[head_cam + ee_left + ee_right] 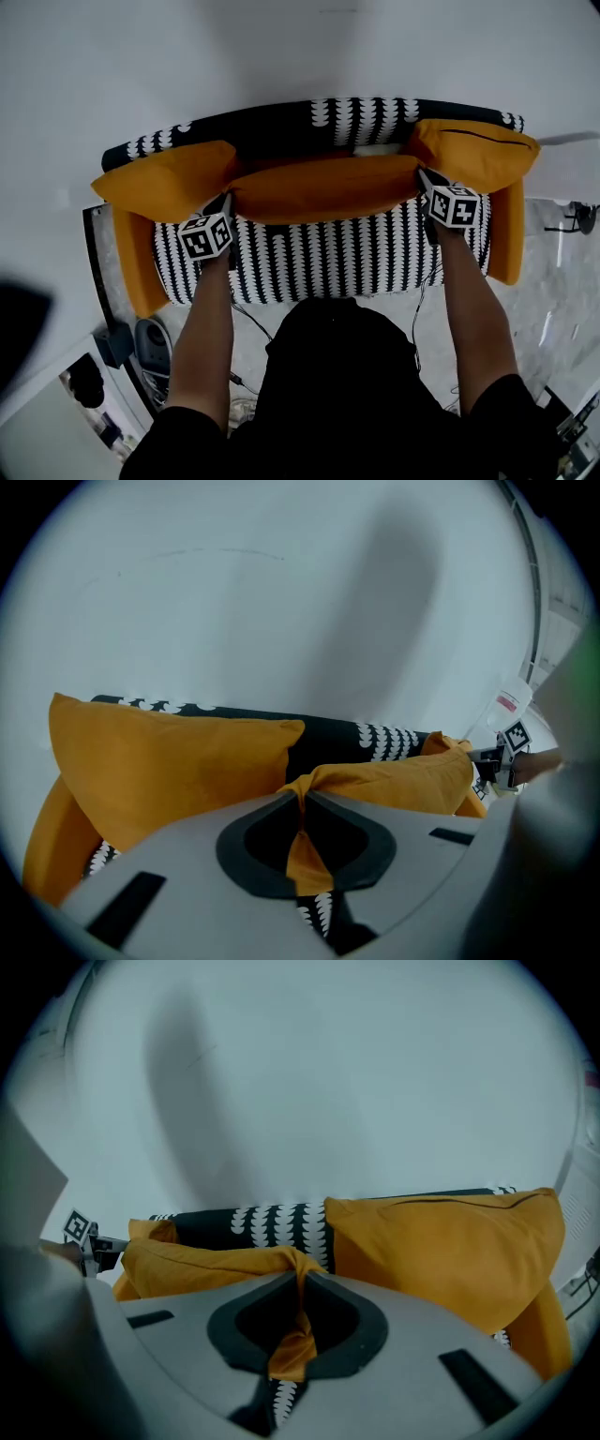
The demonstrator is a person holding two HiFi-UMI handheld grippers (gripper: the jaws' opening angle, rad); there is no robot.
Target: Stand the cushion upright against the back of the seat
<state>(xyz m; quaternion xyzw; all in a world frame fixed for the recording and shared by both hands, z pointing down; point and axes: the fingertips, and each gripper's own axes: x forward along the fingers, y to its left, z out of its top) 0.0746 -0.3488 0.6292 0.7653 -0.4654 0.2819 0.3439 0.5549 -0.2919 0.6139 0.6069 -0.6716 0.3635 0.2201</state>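
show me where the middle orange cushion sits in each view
Head view: the middle cushion lies level across the picture's centre.
Left gripper view: the cushion runs right from the centre, with its corner pinched in the jaws.
Right gripper view: the cushion runs left from the centre, with its corner pinched in the jaws.
Shared landmark: the black-and-white patterned seat back behind it.

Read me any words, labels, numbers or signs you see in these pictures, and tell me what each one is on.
No readable words or numbers anywhere.
Left marker cube, right marker cube: black-and-white square codes, no letters.
Red label on a white object, left gripper view: too blurred to read.
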